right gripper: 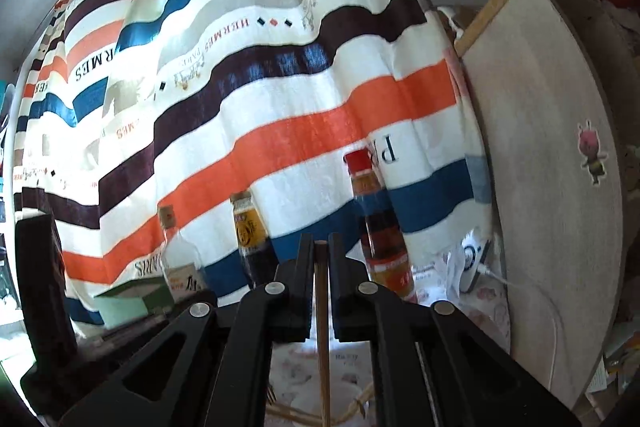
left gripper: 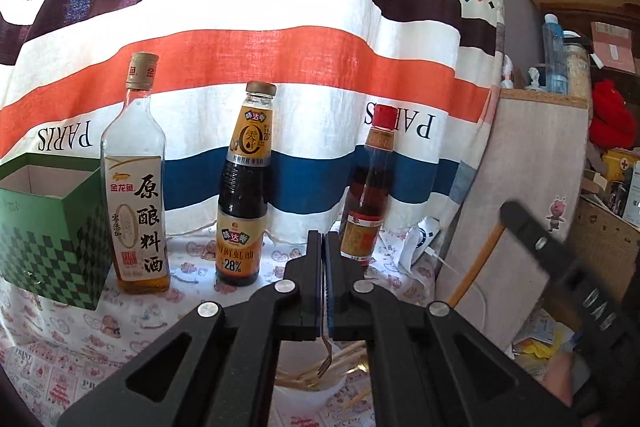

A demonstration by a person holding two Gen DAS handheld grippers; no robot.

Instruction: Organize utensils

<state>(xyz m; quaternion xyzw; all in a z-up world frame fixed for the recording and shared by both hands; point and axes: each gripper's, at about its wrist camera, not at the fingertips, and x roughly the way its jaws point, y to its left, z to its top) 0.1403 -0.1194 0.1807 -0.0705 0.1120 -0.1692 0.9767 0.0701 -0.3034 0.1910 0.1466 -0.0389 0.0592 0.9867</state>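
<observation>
Fork [left gripper: 325, 359]: hanging tines-down from the left gripper [left gripper: 324, 247], jaws pinching its thin handle with almost no gap; tines sitting just above a white cup [left gripper: 308, 393] holding wooden chopsticks [left gripper: 340, 361]. Single chopstick [right gripper: 321, 327]: standing upright in the right gripper [right gripper: 320, 247], jaws clamping it, lower end reaching down toward the same cup [right gripper: 352, 399]. Behind the cup, three bottles standing on the printed tablecloth [left gripper: 80, 331]: cooking wine bottle [left gripper: 136, 187], oyster sauce bottle [left gripper: 244, 195], red-capped bottle [left gripper: 368, 195]. Green checkered box [left gripper: 48, 235] sitting just left of the wine bottle. Striped curtain [left gripper: 280, 47] hanging behind
</observation>
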